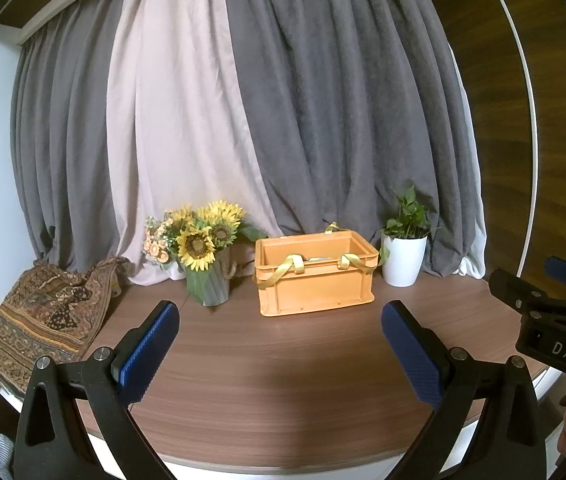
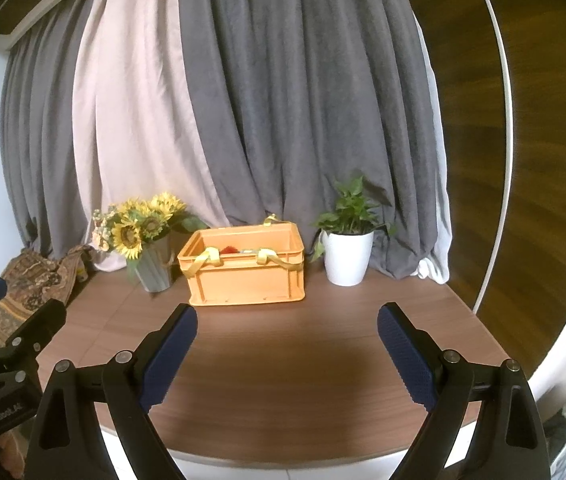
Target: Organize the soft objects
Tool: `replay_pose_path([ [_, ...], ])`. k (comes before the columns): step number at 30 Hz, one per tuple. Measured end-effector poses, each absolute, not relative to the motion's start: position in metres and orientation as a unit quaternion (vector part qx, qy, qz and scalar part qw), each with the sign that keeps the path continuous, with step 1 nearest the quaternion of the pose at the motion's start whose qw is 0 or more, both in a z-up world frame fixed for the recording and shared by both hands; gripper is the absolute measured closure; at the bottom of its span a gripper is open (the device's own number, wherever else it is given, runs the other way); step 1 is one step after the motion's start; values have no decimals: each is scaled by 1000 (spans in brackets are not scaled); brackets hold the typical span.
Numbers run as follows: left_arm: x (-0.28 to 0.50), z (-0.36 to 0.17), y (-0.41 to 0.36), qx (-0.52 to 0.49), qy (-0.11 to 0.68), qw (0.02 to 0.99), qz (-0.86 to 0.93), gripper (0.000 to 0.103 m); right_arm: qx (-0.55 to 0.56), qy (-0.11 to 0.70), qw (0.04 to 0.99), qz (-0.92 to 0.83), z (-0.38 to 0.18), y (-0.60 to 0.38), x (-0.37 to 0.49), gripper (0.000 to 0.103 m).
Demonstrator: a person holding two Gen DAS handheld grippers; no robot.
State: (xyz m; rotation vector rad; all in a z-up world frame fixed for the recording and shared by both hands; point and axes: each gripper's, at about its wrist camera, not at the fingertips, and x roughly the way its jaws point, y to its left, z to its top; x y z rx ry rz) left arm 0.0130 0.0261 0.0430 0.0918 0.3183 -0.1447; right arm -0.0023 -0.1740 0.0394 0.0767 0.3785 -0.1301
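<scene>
On the far left, a patterned cloth is lying in a soft heap on the table, touching the gray curtain. It is a soft thing, so it may be one of the things to tidy. Next to it, sunflowers are standing in a vase, near the box.

The left gripper is hanging over the front of the table. Its jaws are spread wide and nothing is between them. The orange box is sitting in the middle, well ahead of both grippers. Yellow straps are drooping over its front wall. From the right wrist view, something red is peeking out inside the box, along with a pale thing, but they are too small to name.

The right gripper is also waiting over the front of the table. Its jaws are spread wide too, and they are holding nothing. A white pot with a green plant is standing just to the right of the box.

I think the job is only starting, or a soft thing is about to be chosen. To do this step well, each gripper should be going in slowly with jaws wide. The left one is nearer the cloth, so it should be reaching for that. It should be pinching a thick fold, not a thin edge, so the cloth is not slipping out. The vase is standing close to the path, so the hand should be staying low and careful not to bump it.
</scene>
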Motion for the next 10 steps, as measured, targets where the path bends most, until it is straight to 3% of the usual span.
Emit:
replay_pose_path([
  [10, 13, 43, 25, 42, 161, 983, -76, 0, 36, 187, 979, -69, 41, -179, -6, 10],
])
